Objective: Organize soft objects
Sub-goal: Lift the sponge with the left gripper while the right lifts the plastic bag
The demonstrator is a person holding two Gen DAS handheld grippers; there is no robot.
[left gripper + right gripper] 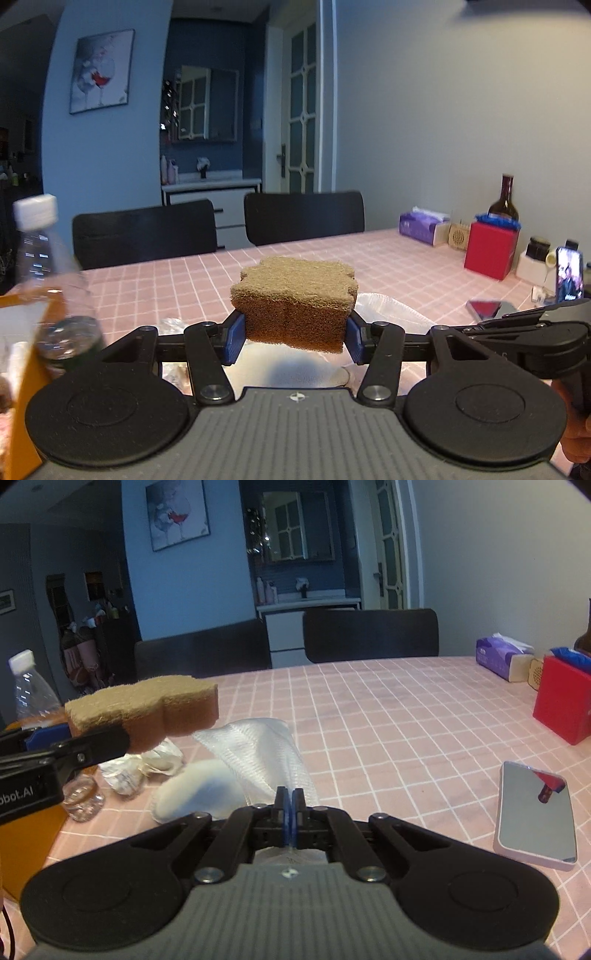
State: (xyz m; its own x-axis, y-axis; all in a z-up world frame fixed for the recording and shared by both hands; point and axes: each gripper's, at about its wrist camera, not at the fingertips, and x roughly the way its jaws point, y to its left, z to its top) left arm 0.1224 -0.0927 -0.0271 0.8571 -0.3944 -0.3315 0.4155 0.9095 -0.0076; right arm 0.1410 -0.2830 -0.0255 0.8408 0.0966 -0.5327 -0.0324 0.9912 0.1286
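1. Brown on its sides and tan on its fibrous top, the scouring sponge sits squeezed between the blue pads of your left gripper, which stands about half open around it and holds it clear above the table.
2. Your right gripper has its blue pads pressed together, and a strip of white mesh cloth is pinched between them; the rest of that cloth fans out ahead over the pink checked tablecloth.
3. Seen from your right wrist, the sponge hangs to the left of the mesh cloth and above it, with your left gripper's black finger under its near edge.
4. Just left of the mesh cloth lies a soft white pad, and beyond that a crumpled bit of clear plastic wrap, both on the tablecloth.
5. A clear plastic bottle with a white cap stands at the far left, beside an orange box.
6. On the right you have a phone lying face up, a red box, a purple tissue pack and a dark glass bottle near the wall.
7. Another phone stands upright with its screen lit at the right edge of the left wrist view.
8. Two black chairs stand at the table's far side.
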